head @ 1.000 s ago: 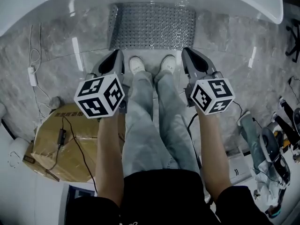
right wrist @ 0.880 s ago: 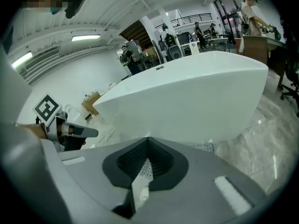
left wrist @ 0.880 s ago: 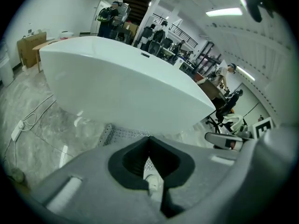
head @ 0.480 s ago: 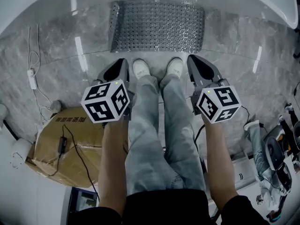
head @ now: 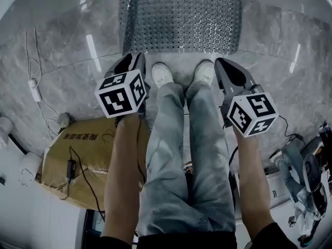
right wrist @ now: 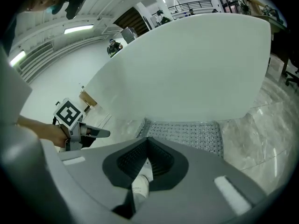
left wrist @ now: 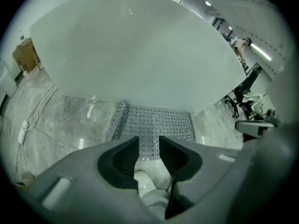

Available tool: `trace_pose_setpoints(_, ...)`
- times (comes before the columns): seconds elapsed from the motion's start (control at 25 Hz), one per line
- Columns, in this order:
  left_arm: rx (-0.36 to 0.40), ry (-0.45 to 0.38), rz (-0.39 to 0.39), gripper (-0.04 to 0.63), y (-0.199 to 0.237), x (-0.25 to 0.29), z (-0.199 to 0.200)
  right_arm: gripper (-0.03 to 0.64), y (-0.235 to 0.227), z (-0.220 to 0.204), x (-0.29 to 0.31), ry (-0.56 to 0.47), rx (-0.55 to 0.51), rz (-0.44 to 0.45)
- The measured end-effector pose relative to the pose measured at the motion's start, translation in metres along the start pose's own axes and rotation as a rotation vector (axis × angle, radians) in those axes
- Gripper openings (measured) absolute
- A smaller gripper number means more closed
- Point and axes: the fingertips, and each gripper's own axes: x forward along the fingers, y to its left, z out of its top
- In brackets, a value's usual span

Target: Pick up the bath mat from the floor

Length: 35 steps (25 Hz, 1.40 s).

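Observation:
The bath mat (head: 181,19) is a grey studded sheet lying flat on the marble floor in front of the person's white shoes (head: 163,74). In the head view both grippers hang above the floor, just short of the mat's near edge. My left gripper (head: 133,58) points at the mat's left part. Its jaws have just been opening and stand slightly apart, with nothing between them (left wrist: 149,143). My right gripper (head: 222,62) points at the mat's right part, its jaws shut and empty (right wrist: 148,143). Both gripper views show the mat (left wrist: 154,122) (right wrist: 187,132) ahead, under the tub's curve.
A white bathtub (left wrist: 140,45) rises just behind the mat. A cardboard box (head: 78,154) with a cable and adapter on it sits at the left. A power strip (head: 33,84) and cords lie further left. Assorted gear (head: 306,180) crowds the right edge.
Both grippers have sunk toward the floor and the mat now looks larger and nearer. The left jaws have parted a little. The right jaws stay shut.

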Motion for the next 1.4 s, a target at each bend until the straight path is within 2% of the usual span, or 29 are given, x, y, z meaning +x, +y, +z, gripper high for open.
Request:
trace_pose_setpoints(0.2, 0.060, 0.095, 0.099, 0.179, 0.037, 0.054, -0.022, 0.008, -0.024, -0.025, 0.027, 0.060, 0.015, 0.014)
trace_pose_setpoints(0.36, 0.090, 0.129, 0.158, 0.204, 0.064, 0.100, -0.025, 0.008, -0.052, -0.045, 0.045, 0.104, 0.014, 0.013)
trace_pose_setpoints(0.56, 0.156, 0.189, 0.314, 0.204, 0.099, 0.148, -0.036, 0.008, -0.081, -0.065, 0.065, 0.113, 0.007, 0.009)
trace_pose_setpoints(0.68, 0.209, 0.195, 0.329, 0.204, 0.114, 0.173, -0.034, 0.008, -0.085, -0.079, 0.078, 0.116, -0.005, 0.014)
trace_pose_setpoints(0.88, 0.227, 0.179, 0.335, 0.212, 0.145, 0.210, -0.023, 0.008, -0.097, -0.104, 0.102, 0.132, 0.007, 0.031)
trace_pose_setpoints(1.08, 0.373, 0.252, 0.420, 0.223, 0.178, 0.232, -0.026, 0.008, -0.105, -0.117, 0.128, 0.121, 0.001, 0.044)
trace_pose_setpoints(1.2, 0.413, 0.265, 0.407, 0.239, 0.187, 0.246, -0.037, 0.008, -0.111, -0.127, 0.147, 0.141, -0.020, 0.046)
trace_pose_setpoints(1.28, 0.443, 0.263, 0.398, 0.260, 0.193, 0.260, -0.037, 0.008, -0.127, -0.130, 0.161, 0.150, -0.056, 0.010)
trace_pose_setpoints(1.4, 0.434, 0.289, 0.415, 0.261, 0.203, 0.271, -0.037, 0.008, -0.147, -0.120, 0.173, 0.129, -0.056, -0.043)
